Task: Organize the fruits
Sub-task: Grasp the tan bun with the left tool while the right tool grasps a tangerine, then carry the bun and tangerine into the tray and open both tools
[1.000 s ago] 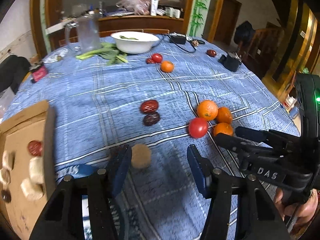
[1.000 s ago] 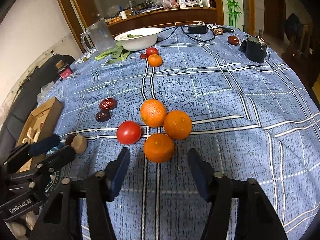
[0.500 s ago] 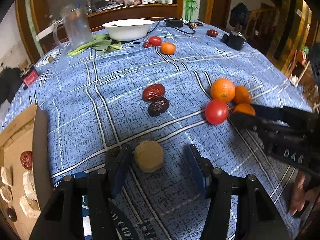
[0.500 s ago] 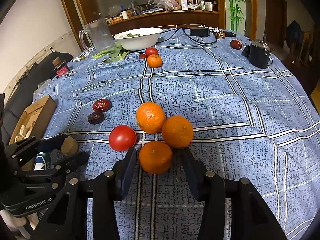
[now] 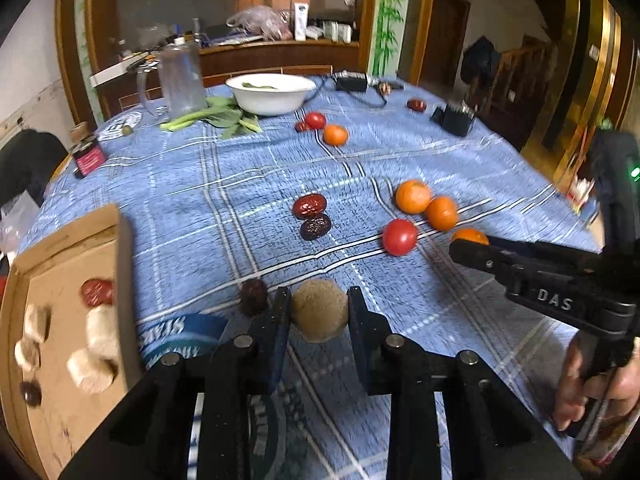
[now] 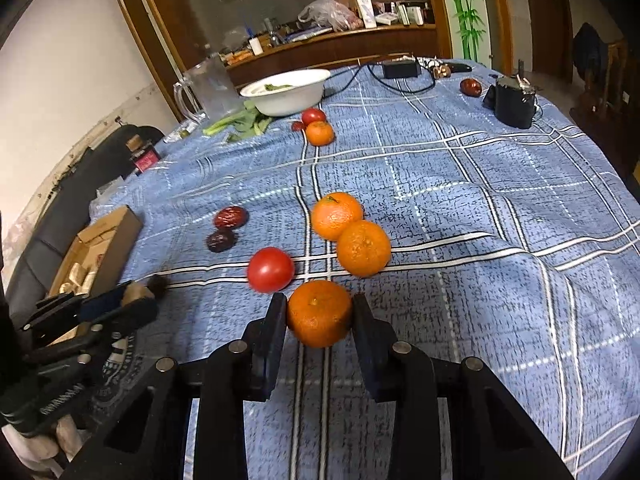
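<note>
My left gripper [image 5: 318, 314] is shut on a round tan-brown fruit [image 5: 319, 310] just above the blue checked cloth. My right gripper [image 6: 319, 316] is shut on an orange mandarin [image 6: 319, 312]. Two more mandarins [image 6: 336, 216] [image 6: 363, 248] and a red tomato [image 6: 271, 269] lie just beyond it. Two dark red dates [image 5: 309, 205] [image 5: 315, 227] lie mid-table, and another dark date [image 5: 253, 295] sits left of my left fingers. A tomato [image 5: 315, 120] and a mandarin [image 5: 335, 135] lie far back.
An open cardboard box [image 5: 120, 248] with pale pieces and a date stands at the left. At the back are a white bowl [image 5: 270, 94], greens [image 5: 218, 117], a clear jug [image 5: 178, 76], a black case [image 6: 514, 100] and a lone date [image 6: 470, 87].
Both grippers have closed: the left onto the tan-brown fruit, the right onto the nearest mandarin. Both moved forward around their fruit beforehand.
</note>
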Available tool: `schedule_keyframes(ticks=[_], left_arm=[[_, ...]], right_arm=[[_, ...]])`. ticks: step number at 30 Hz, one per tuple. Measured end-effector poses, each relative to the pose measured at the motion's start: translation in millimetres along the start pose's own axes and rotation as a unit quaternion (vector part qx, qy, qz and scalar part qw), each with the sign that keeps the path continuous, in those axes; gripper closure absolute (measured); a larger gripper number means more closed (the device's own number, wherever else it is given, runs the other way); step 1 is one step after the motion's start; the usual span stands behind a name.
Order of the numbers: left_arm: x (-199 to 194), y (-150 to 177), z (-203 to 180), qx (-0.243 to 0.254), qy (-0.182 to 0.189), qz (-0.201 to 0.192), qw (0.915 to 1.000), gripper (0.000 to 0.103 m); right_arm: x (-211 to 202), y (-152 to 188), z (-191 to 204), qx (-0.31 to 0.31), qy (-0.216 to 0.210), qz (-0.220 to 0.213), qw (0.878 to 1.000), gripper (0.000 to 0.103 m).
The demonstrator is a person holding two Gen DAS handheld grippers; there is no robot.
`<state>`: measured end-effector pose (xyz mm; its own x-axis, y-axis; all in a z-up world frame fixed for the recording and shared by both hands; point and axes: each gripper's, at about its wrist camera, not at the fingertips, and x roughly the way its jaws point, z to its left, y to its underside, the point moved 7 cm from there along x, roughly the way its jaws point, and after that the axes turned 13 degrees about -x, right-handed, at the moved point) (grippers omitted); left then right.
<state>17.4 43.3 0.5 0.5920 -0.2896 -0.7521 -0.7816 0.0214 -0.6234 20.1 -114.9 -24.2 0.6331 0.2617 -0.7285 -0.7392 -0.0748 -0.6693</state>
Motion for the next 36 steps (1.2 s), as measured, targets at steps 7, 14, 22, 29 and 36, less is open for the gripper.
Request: schedule_keyframes(ticks=[7,14,22,29,36], left_arm=[[-45.9,11.8,45.3,-0.061,-0.003,-0.026,0.9978,0.076],[-83.6,30.1,140.4,-0.148,-0.055,-0.04,0.9866,0.076],[-93.7,45.5,222.5,-0.204,-0.125,-0.03,0.9705,0.076],[-86.1,48.8,258.2,-0.236,-0.159,-0.011,0.9587,0.076],[-81.3,47.1,267.4,-0.251,-0.151,-0.011,0.9559,0.075]], right_arm=[[-32.0,-5.4,36.5,-0.027,-0.017,-0.023,0.999,0.068],[-40.7,-15.0,123.7,-0.09,-0.073,-0.022,0.993,0.068],[-14.3,-20.9,246.4,-0.172,-0.144,0.008,0.974,0.068],[41.3,-4.5,306.5,-0.232,-0.143,0.056,0.961,0.067],[68.2,2.4,321.5,-0.259,-0.131,0.066,0.955,0.067]])
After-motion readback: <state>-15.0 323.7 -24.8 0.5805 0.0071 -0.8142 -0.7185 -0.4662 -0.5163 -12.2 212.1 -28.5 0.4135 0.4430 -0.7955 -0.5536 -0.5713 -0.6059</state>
